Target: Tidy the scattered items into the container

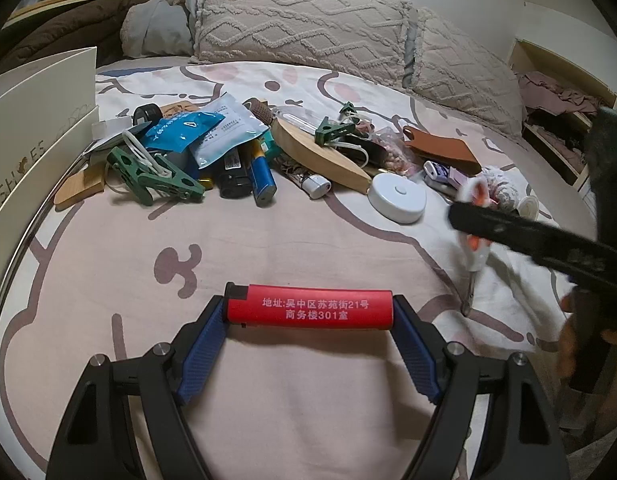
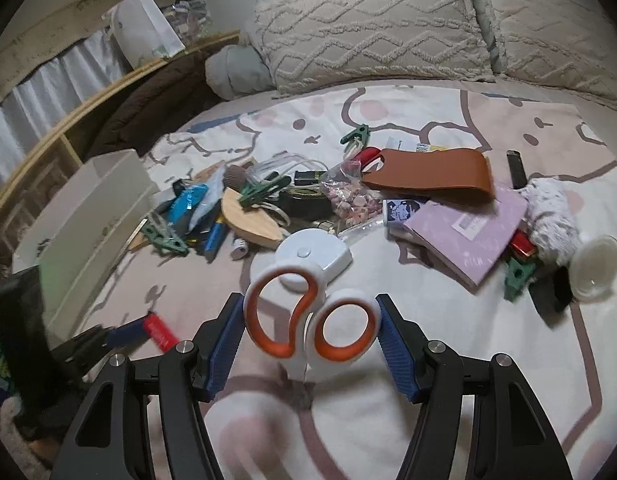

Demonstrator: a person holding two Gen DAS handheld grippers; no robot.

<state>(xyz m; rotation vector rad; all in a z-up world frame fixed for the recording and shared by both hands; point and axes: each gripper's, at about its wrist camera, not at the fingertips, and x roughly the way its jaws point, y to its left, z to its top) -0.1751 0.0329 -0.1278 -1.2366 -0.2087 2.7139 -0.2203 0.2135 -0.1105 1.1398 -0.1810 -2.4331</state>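
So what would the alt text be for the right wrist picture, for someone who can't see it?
The right gripper holds orange-and-white scissors by the handles between its blue jaws, above a patterned bedsheet. Behind lies a heap of small clutter, a white box at the left and pillows at the back.

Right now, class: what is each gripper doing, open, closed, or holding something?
Left gripper: closed on the red lighter, gripped end to end.
Right gripper: closed on the scissors, gripped by the orange-and-white handles.
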